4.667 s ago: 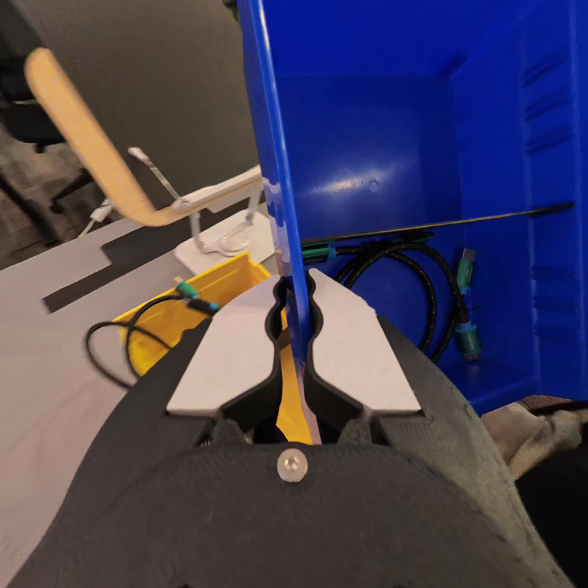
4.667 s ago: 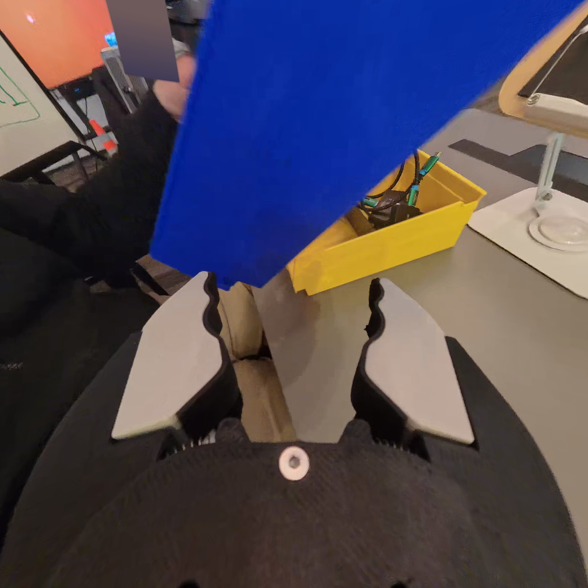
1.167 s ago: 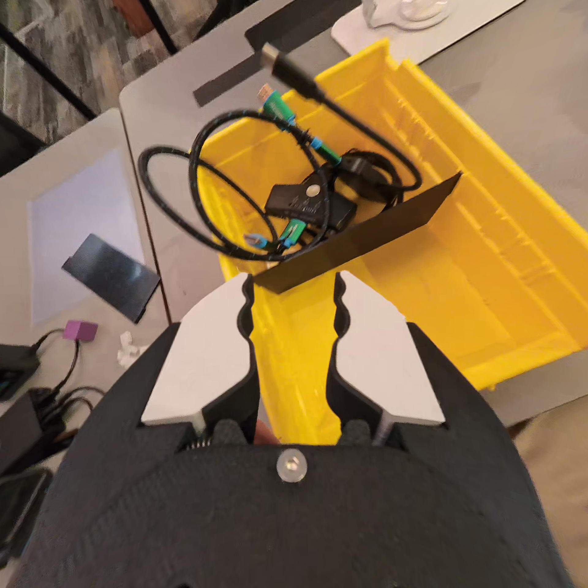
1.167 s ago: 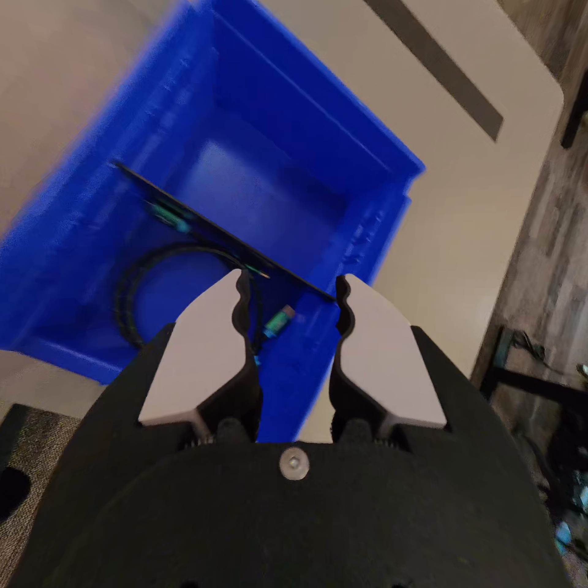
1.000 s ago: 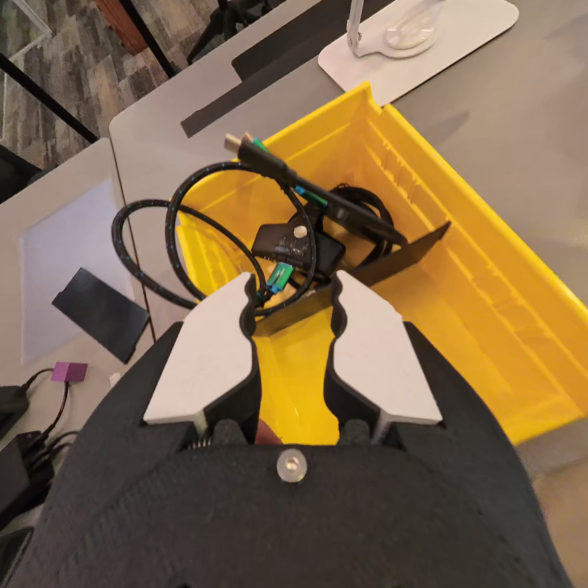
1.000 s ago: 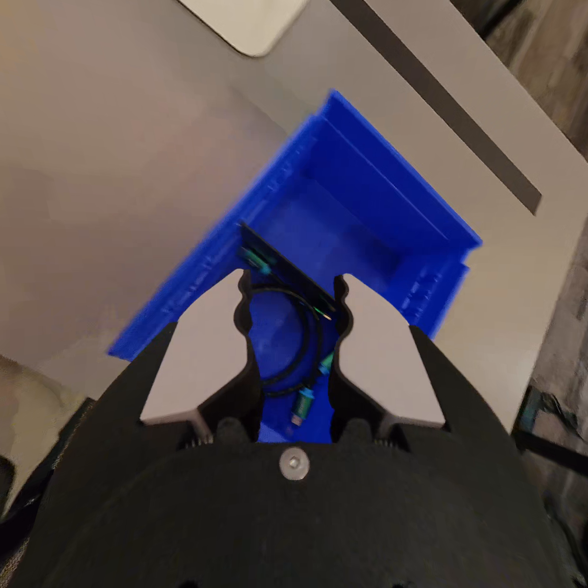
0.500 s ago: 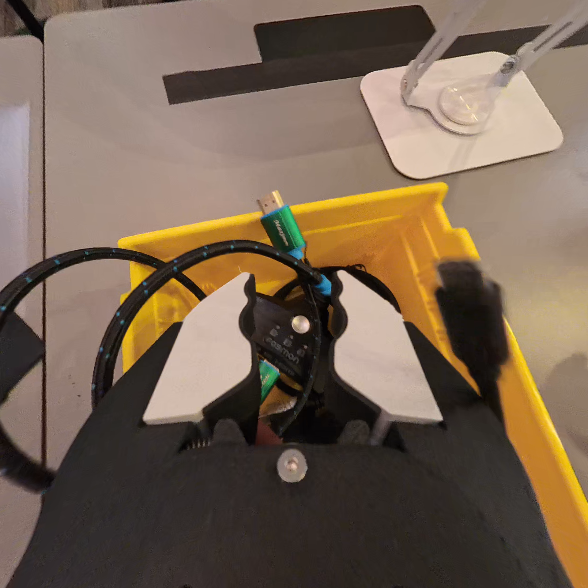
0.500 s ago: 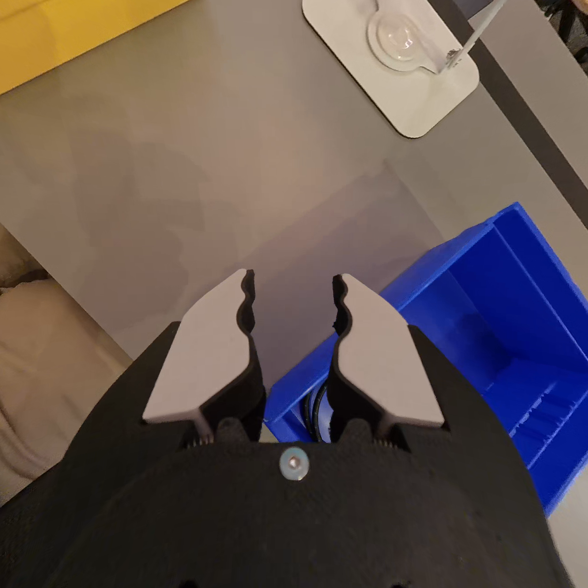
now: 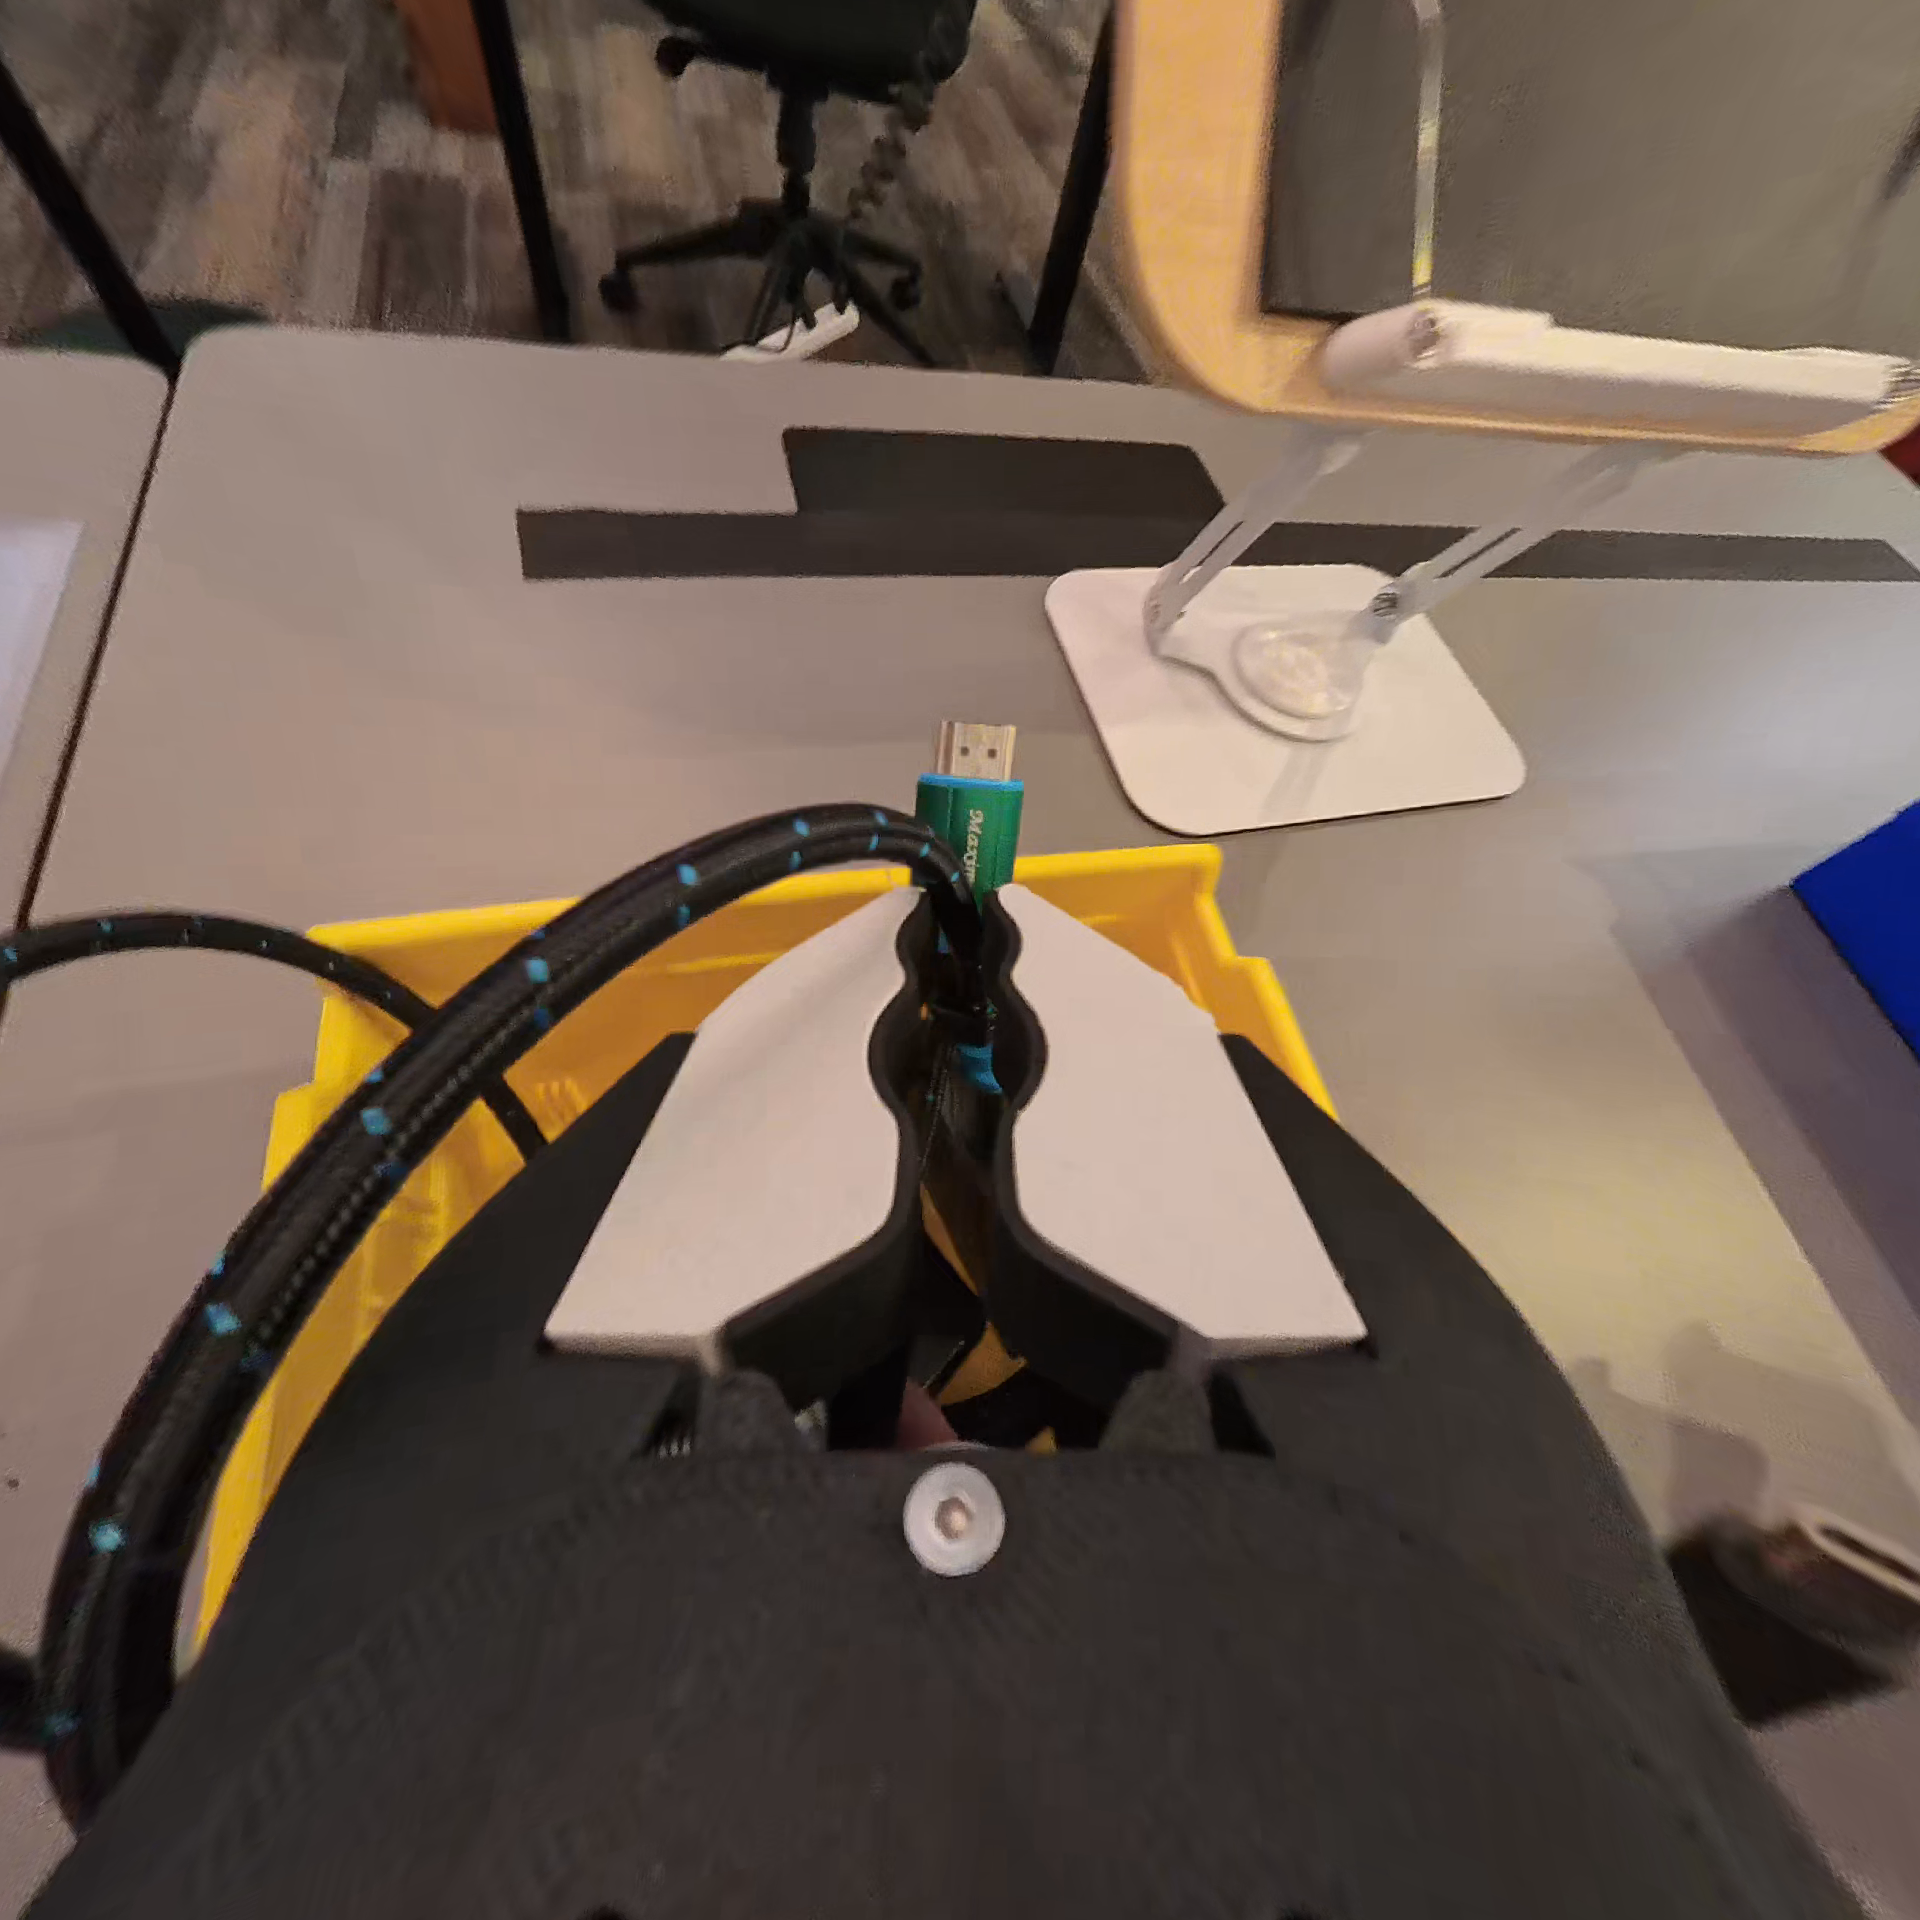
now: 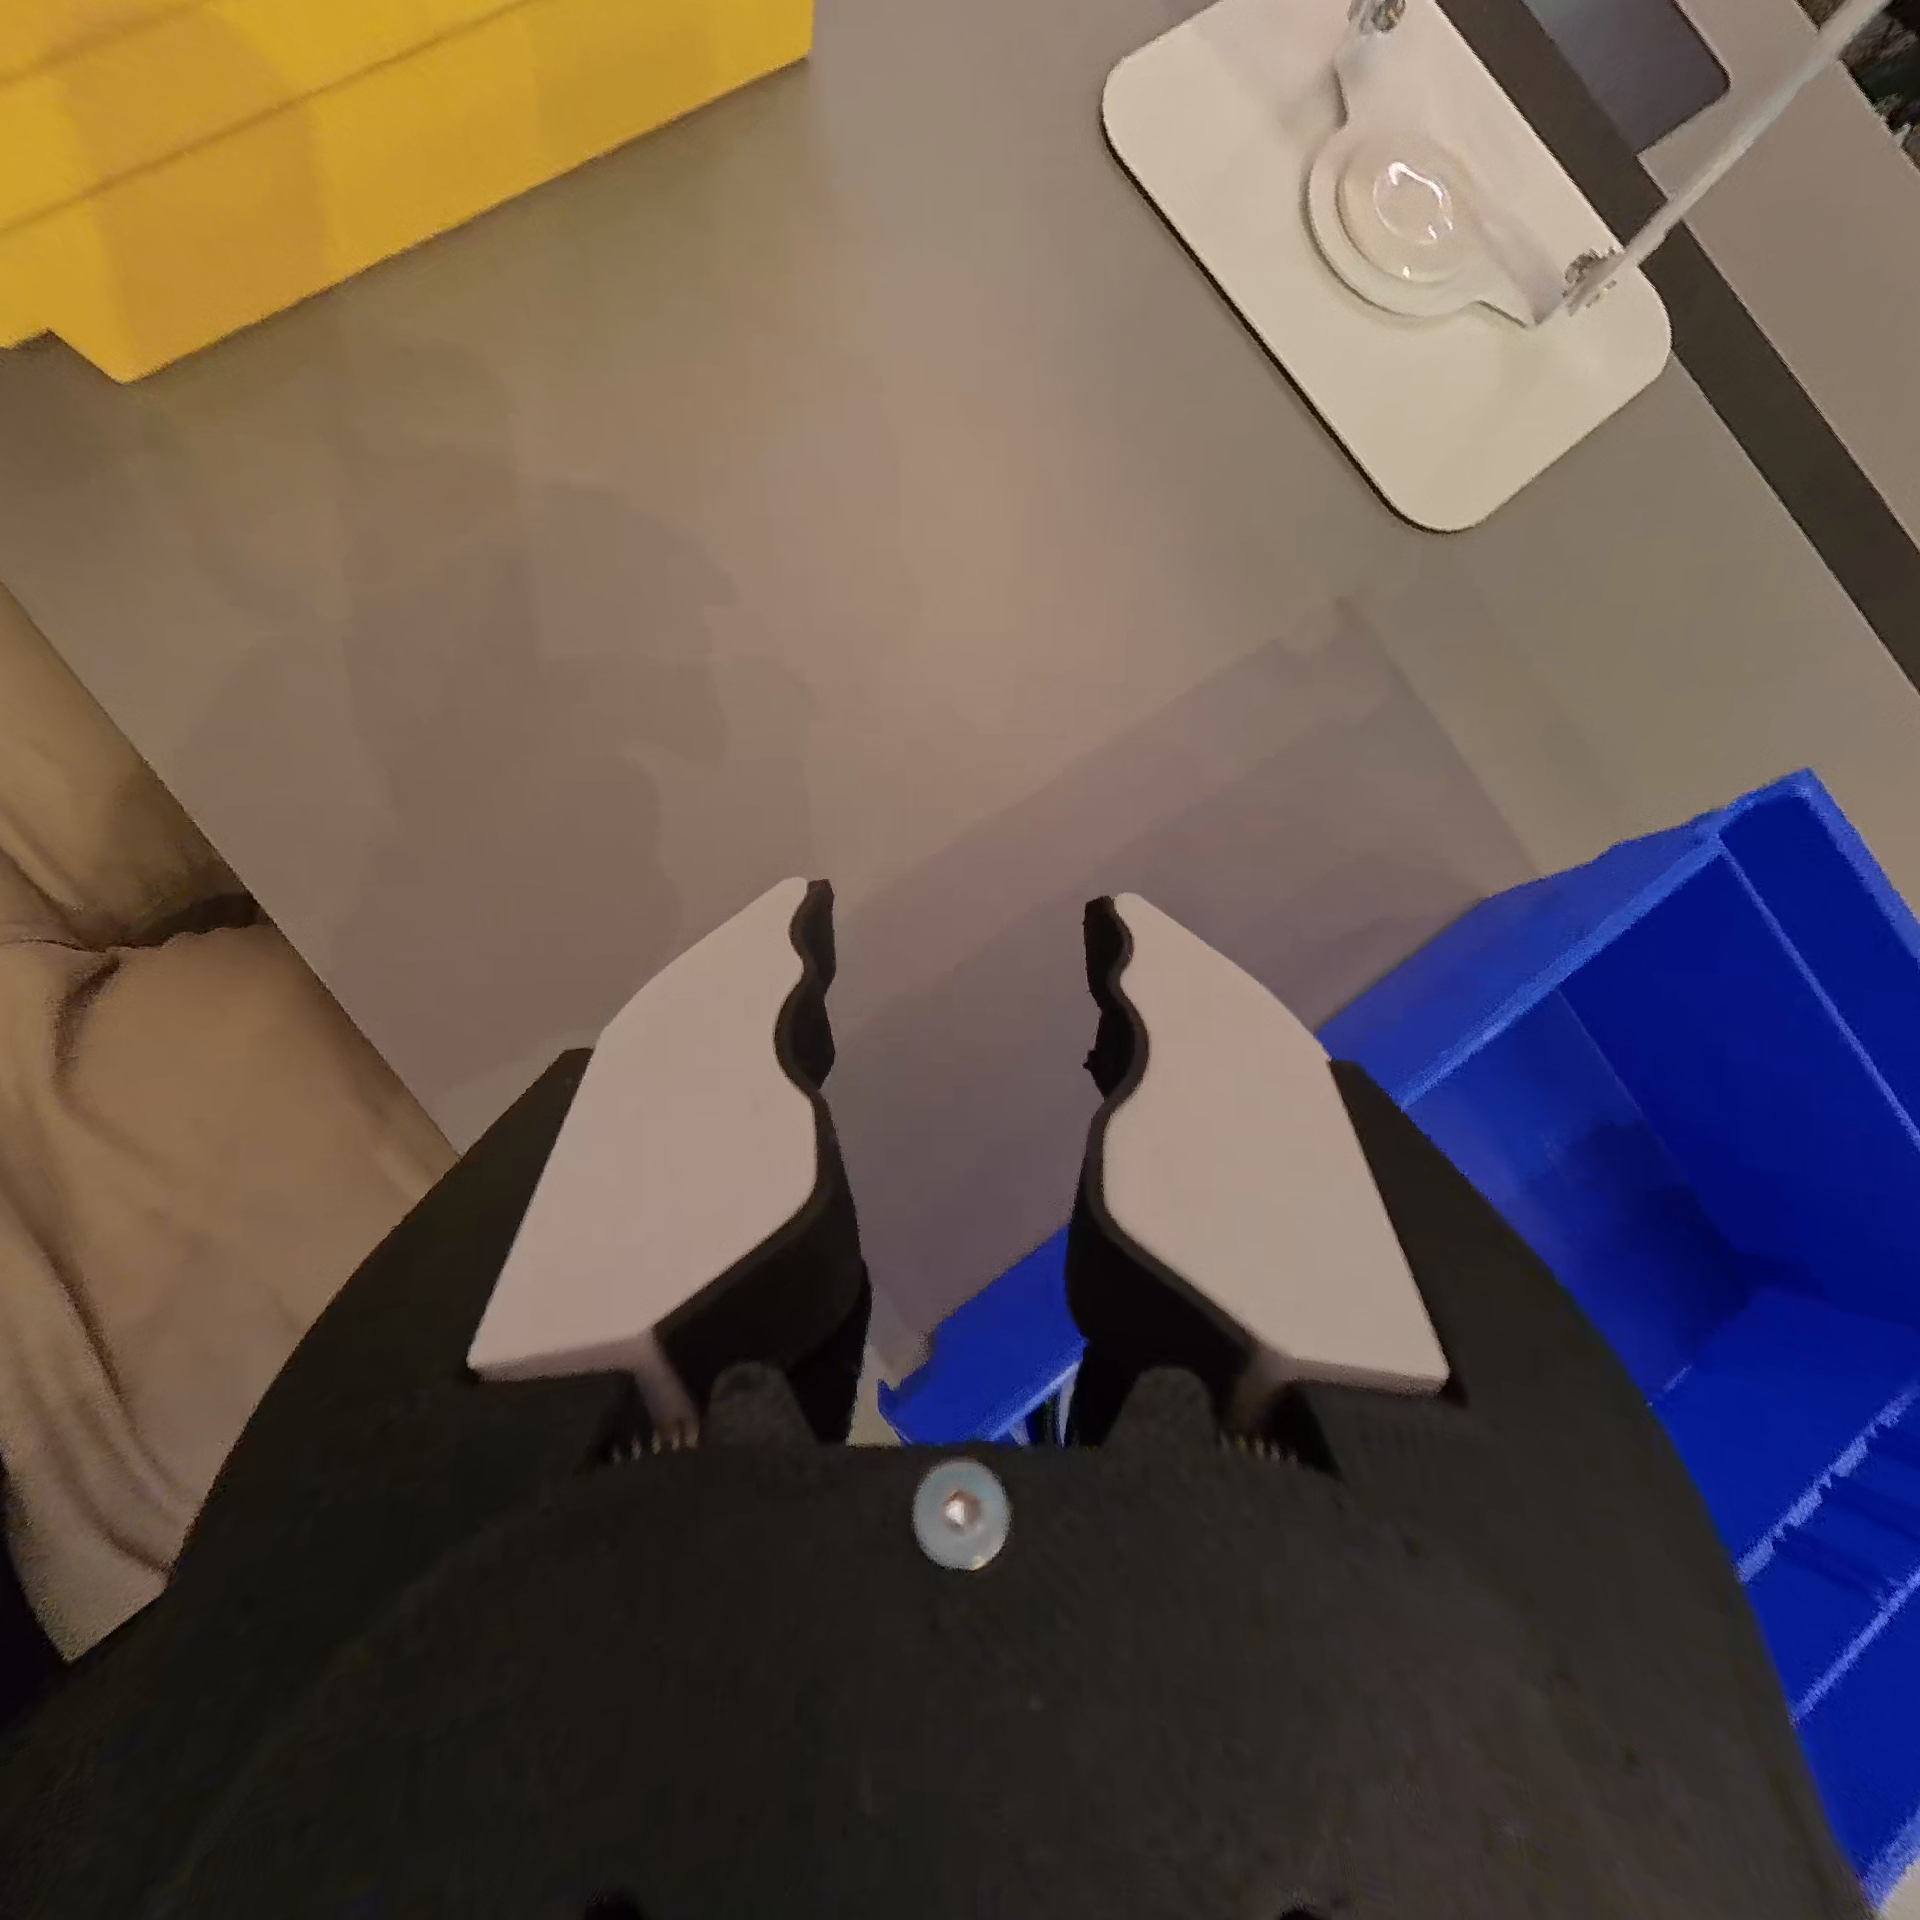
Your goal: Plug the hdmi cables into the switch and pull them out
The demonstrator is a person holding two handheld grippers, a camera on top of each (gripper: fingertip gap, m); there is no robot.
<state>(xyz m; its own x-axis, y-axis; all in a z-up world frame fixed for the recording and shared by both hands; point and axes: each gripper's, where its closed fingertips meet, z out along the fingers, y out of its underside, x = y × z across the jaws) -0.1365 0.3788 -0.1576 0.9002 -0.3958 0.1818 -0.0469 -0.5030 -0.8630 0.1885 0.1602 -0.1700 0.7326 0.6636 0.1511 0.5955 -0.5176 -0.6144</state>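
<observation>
My left gripper (image 9: pixel 958 914) is shut on an HDMI cable, gripping just behind its green plug (image 9: pixel 968 816), whose metal tip points away from me. The black braided cable (image 9: pixel 436 1081) loops off to the left over the yellow bin (image 9: pixel 1132 883). The switch is hidden under the gripper. My right gripper (image 10: pixel 956 914) is open and empty above the grey table (image 10: pixel 727 582), just left of the blue bin (image 10: pixel 1714 1091).
A white stand base (image 9: pixel 1278 696) with a lamp arm (image 9: pixel 1558 364) stands behind the yellow bin; it also shows in the right wrist view (image 10: pixel 1392 260). The yellow bin's corner (image 10: pixel 260 177) is at that view's top left. Black tape strips (image 9: pixel 935 530) cross the far table. The left gripper's tips are roughly 40 cm from the right gripper's.
My left gripper has closed on the HDMI cable behind its green plug and lifted it over the yellow bin. My right gripper left the blue bin and now hovers over bare table, still open.
</observation>
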